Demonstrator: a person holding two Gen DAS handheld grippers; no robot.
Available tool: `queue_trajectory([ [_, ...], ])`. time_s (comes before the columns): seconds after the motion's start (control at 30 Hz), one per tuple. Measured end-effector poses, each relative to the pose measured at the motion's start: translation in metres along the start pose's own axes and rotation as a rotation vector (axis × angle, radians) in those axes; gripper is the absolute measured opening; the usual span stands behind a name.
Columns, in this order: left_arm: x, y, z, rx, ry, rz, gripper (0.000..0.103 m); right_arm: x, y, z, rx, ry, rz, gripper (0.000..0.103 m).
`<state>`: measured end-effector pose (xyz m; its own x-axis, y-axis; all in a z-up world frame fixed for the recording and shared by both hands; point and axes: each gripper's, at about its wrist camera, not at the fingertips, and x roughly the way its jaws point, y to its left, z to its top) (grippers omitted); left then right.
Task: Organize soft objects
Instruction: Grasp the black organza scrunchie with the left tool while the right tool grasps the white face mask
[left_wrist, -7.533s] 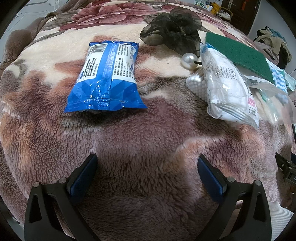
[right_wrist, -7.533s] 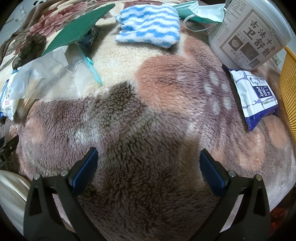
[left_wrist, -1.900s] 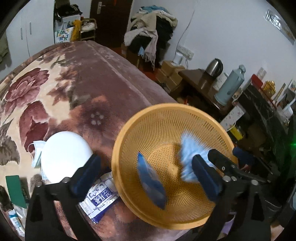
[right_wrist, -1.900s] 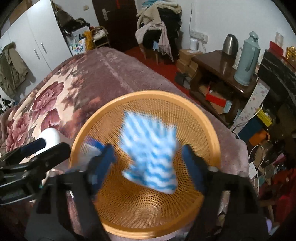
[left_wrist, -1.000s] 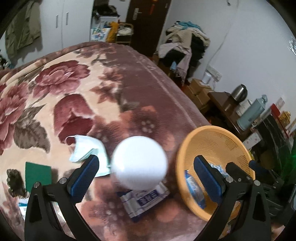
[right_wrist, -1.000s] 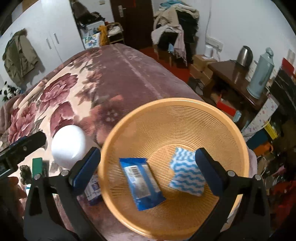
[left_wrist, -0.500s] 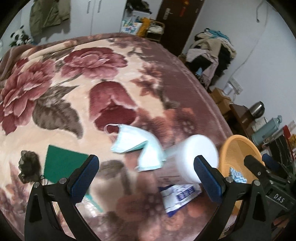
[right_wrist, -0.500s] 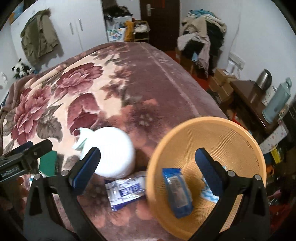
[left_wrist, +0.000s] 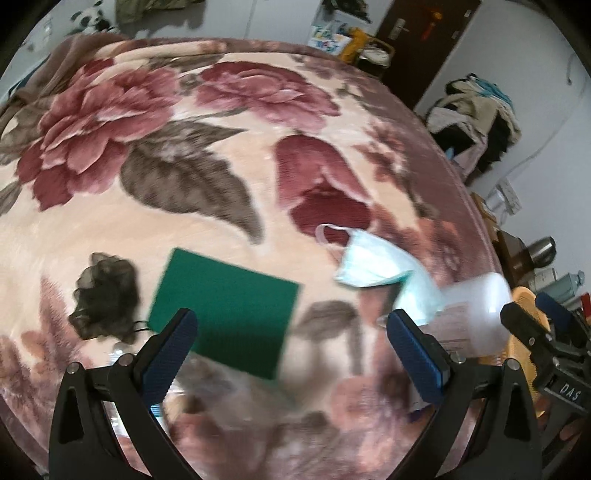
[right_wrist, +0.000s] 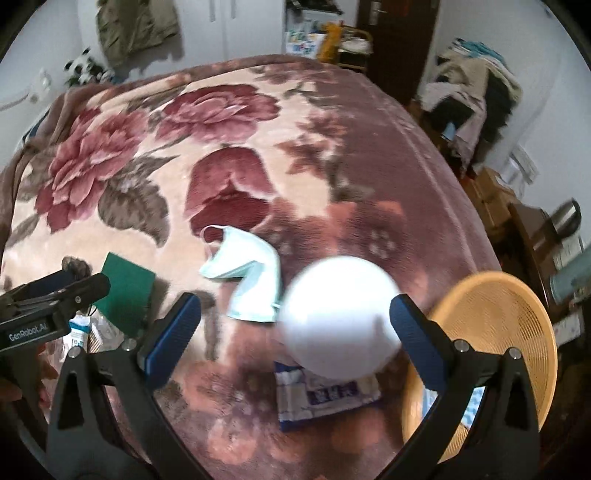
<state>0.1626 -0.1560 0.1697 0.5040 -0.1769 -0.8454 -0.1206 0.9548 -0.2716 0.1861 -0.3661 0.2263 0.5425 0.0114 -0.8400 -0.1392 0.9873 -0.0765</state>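
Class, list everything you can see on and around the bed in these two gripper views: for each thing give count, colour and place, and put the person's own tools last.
Blanket: one, floral pink and maroon, covering the bed.
Face mask: one, pale green, mid-blanket.
Scouring pad: one, green, left of the mask.
Mesh bow: one, black, left of the pad.
Tub: one, white, beside the mask.
Packet: one, blue and white, partly under the tub.
Basket: one, orange, right of the tub.
Kettle: one, metallic, off the bed.
Left gripper: open, empty.
Right gripper: open, empty.
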Motion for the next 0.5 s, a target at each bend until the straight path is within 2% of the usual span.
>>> queue_trajectory([
  [0.27, 0.015, 0.078, -0.002, -0.124, 0.028, 0.060, 0.102, 0.045, 0.051, 0.016, -0.135, 0.080, 0.021, 0.103],
  [0.5, 0.024, 0.129, 0.003, -0.202, 0.024, 0.104, 0.102, 0.093, 0.073, 0.033, -0.268, 0.170, -0.060, 0.103],
])
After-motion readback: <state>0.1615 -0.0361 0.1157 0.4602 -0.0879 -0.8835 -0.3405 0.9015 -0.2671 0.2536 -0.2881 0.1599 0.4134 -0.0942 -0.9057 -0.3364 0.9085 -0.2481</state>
